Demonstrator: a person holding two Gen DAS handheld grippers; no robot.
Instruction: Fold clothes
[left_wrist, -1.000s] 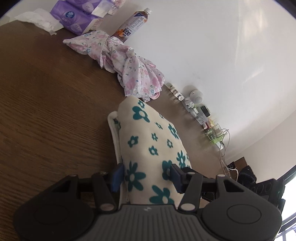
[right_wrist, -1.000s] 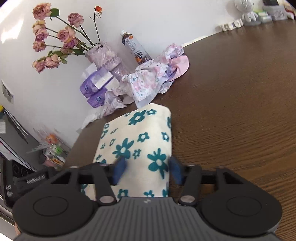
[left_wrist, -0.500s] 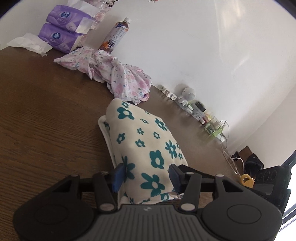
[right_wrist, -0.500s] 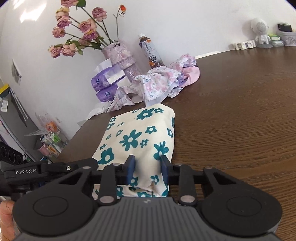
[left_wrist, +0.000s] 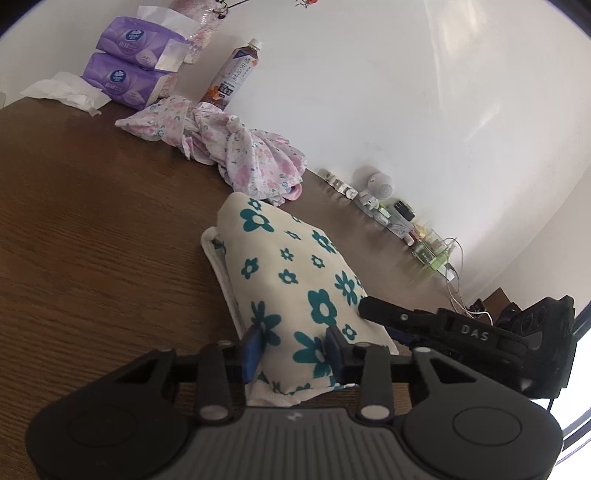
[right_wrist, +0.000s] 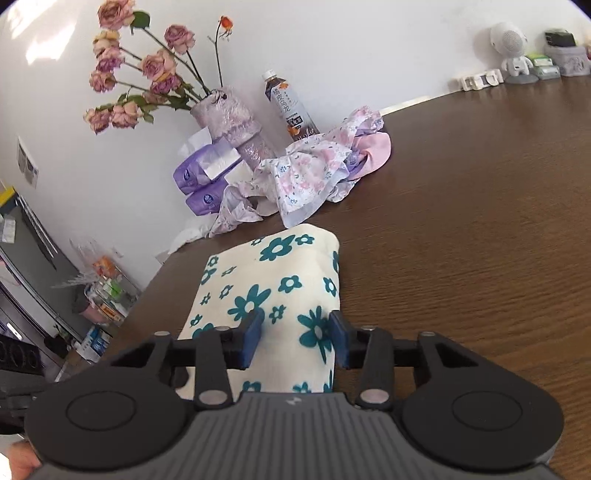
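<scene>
Cloth with teal flowers on cream (left_wrist: 295, 280) lies folded into a thick oblong on the brown wooden table (left_wrist: 92, 240), its near end running under both cameras so that the closest edge is cut off in each view. The left hand-held gripper (left_wrist: 293, 349) has its blue pads set apart on either side of the near end of the cloth; whether they press the fabric or only flank it is hard to tell. The right hand-held gripper (right_wrist: 295, 338) likewise stands with its jaws apart, the cloth between them, and contact cannot be made out. In the left wrist view a black body marked "DAS" reaches in from the right, its far part hidden by the frame edge.

Beyond the folded cloth, apart from it, a crumpled pink floral garment (right_wrist: 317, 170) lies in a heap near the wall. Behind it stand a drink bottle (right_wrist: 288, 107), a vase of faded roses (right_wrist: 236, 125) and two purple tissue packs (left_wrist: 129, 70); the vase is almost wholly cut off in the left wrist view. Small items along the wall (left_wrist: 399, 218) are too small to name. At the lower left corner of the right wrist view a bit of a person's hand (right_wrist: 18, 459) shows, mostly cut off.
</scene>
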